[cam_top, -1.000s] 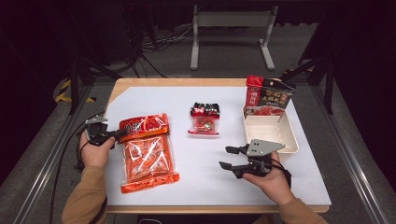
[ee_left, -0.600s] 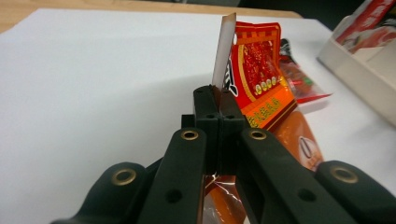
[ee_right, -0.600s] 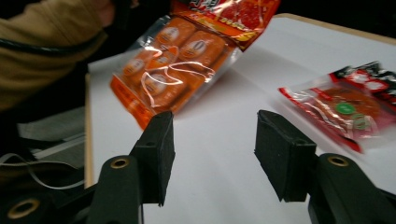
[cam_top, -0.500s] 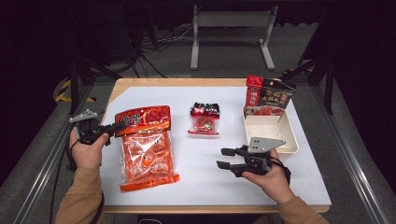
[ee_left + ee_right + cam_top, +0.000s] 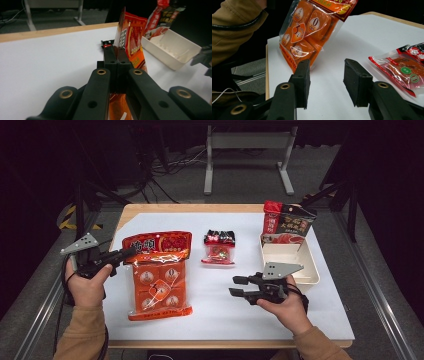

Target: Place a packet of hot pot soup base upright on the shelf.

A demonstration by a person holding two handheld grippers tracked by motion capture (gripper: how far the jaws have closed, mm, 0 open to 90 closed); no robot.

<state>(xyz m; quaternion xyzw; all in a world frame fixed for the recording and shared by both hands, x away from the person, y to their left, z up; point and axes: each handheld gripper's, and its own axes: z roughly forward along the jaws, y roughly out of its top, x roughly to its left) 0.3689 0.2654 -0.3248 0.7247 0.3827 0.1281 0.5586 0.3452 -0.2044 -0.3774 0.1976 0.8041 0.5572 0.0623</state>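
Observation:
A large orange snack bag [image 5: 157, 272] with several wrapped pieces inside hangs tilted over the left of the white table; its lower end rests on the table. My left gripper [image 5: 127, 252] is shut on the bag's top left edge [image 5: 124, 40]. The same orange bag [image 5: 308, 32] shows lifted at the upper left of the right gripper view. My right gripper [image 5: 239, 286] hovers open near the table's front right, with nothing between its fingers [image 5: 303, 80]. It points left toward the bag, well apart from it.
A small red and black packet [image 5: 218, 247] lies at the table's middle. A white tray [image 5: 305, 270] stands at the right, with a red and black pouch [image 5: 286, 222] leaning at its far end. The table's wooden edge [image 5: 195, 208] runs along the back.
My left gripper has drawn back to the left and risen, lifting the orange bag's top edge off the table. The right gripper has shifted slightly left and toward the front.

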